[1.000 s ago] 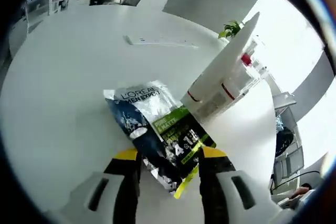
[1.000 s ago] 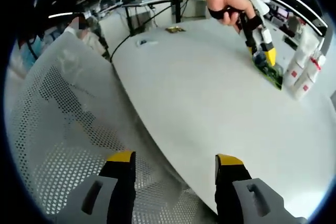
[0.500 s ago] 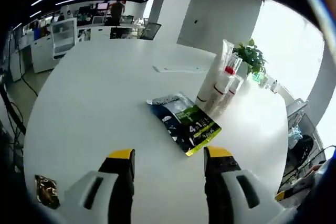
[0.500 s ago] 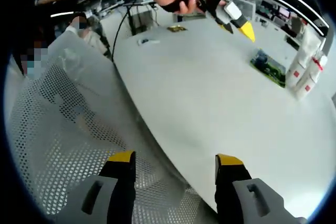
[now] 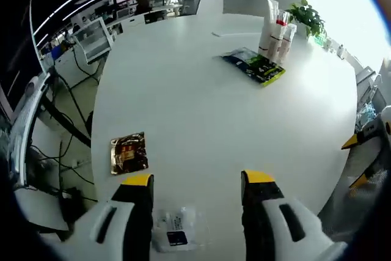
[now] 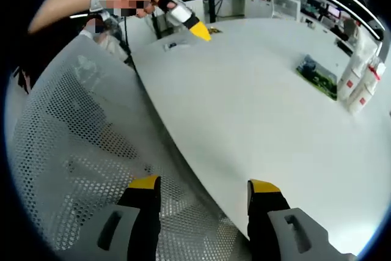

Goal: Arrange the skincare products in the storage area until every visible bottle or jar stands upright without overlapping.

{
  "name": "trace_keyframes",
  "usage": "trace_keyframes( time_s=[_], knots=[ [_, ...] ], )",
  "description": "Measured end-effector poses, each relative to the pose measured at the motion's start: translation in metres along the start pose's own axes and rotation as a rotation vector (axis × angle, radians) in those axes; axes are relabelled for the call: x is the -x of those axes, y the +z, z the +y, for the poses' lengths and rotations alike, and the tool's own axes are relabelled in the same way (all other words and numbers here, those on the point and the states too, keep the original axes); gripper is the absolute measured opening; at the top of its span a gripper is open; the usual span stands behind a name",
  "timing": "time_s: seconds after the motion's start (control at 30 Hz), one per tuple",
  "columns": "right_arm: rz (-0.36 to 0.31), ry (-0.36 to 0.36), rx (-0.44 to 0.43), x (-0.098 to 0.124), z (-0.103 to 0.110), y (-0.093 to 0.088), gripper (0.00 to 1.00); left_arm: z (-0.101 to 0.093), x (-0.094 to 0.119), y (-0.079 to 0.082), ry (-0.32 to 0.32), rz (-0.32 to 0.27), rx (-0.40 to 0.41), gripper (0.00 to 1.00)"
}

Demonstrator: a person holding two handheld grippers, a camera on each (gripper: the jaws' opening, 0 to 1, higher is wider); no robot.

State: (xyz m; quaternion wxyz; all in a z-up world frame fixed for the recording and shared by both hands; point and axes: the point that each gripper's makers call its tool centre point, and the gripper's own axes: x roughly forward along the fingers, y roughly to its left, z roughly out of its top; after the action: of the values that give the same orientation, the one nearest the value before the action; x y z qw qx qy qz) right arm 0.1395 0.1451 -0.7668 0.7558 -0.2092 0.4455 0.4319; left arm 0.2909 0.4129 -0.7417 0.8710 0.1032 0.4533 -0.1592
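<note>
Several white tubes with red bands stand close together at the far side of the round white table, and I see them again as white tubes in the right gripper view. A dark L'Oreal sachet with green print lies flat in front of them, also seen as the sachet. My left gripper is open over the near table edge, above a small white sachet. A gold sachet lies to its left. My right gripper is open and empty over the table edge.
A mesh chair back stands beside the table on the left of the right gripper view. A hand holds the left gripper near the gold sachet and the white sachet. A potted plant stands behind the tubes. The right gripper shows at the table's right edge.
My left gripper has let go of the dark sachet and pulled far back across the table to the near edge. The sachet stays flat by the tubes. The right gripper has barely moved.
</note>
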Motion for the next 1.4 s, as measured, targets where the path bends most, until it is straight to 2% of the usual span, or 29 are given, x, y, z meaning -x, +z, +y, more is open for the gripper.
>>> trace_keyframes(
  time_s=[0.03,0.1,0.27,0.4,0.53,0.6,0.67,0.7,0.87,0.97,1.2,1.23,1.27,1.4],
  knots=[
    [0.001,0.001,-0.003,0.000,0.000,0.000,0.57,0.004,0.001,-0.013,-0.011,0.054,-0.014,0.55],
    [0.000,0.000,-0.003,0.000,0.000,0.000,0.57,0.011,0.001,-0.031,-0.013,0.117,-0.050,0.57],
    [0.000,-0.007,-0.015,0.001,-0.002,-0.001,0.59,0.025,0.003,-0.049,0.007,0.141,-0.033,0.59],
    [-0.003,-0.013,-0.010,0.001,-0.003,0.000,0.60,0.024,0.002,-0.053,0.011,0.139,-0.034,0.59],
    [-0.007,-0.021,-0.007,0.001,-0.004,0.001,0.60,0.023,0.000,-0.046,0.006,0.105,-0.029,0.58],
    [-0.008,-0.024,-0.005,0.001,-0.005,0.001,0.60,0.023,-0.002,-0.046,-0.004,0.109,-0.017,0.58],
    [-0.009,-0.026,-0.004,0.001,-0.005,0.001,0.60,0.019,-0.002,-0.049,-0.043,0.124,0.021,0.53],
    [-0.010,-0.027,-0.003,0.001,-0.005,0.001,0.60,0.022,-0.002,-0.049,-0.027,0.121,0.004,0.53],
    [-0.015,-0.029,0.001,0.002,-0.006,0.002,0.60,0.018,0.003,-0.056,-0.037,0.156,-0.005,0.47],
    [-0.019,-0.034,0.000,0.003,-0.007,0.003,0.60,0.019,0.007,-0.059,-0.033,0.185,-0.007,0.35],
    [-0.030,-0.049,0.010,0.005,-0.009,0.006,0.61,0.015,0.009,-0.060,-0.030,0.163,-0.003,0.34],
    [-0.032,-0.050,0.010,0.005,-0.010,0.007,0.61,0.013,0.010,-0.060,-0.038,0.162,-0.005,0.29],
    [-0.033,-0.052,0.010,0.005,-0.010,0.007,0.62,0.012,0.010,-0.060,-0.047,0.159,-0.033,0.29],
    [-0.034,-0.060,0.012,0.005,-0.011,0.007,0.62,0.011,0.012,-0.061,-0.047,0.166,-0.033,0.28]
  ],
)
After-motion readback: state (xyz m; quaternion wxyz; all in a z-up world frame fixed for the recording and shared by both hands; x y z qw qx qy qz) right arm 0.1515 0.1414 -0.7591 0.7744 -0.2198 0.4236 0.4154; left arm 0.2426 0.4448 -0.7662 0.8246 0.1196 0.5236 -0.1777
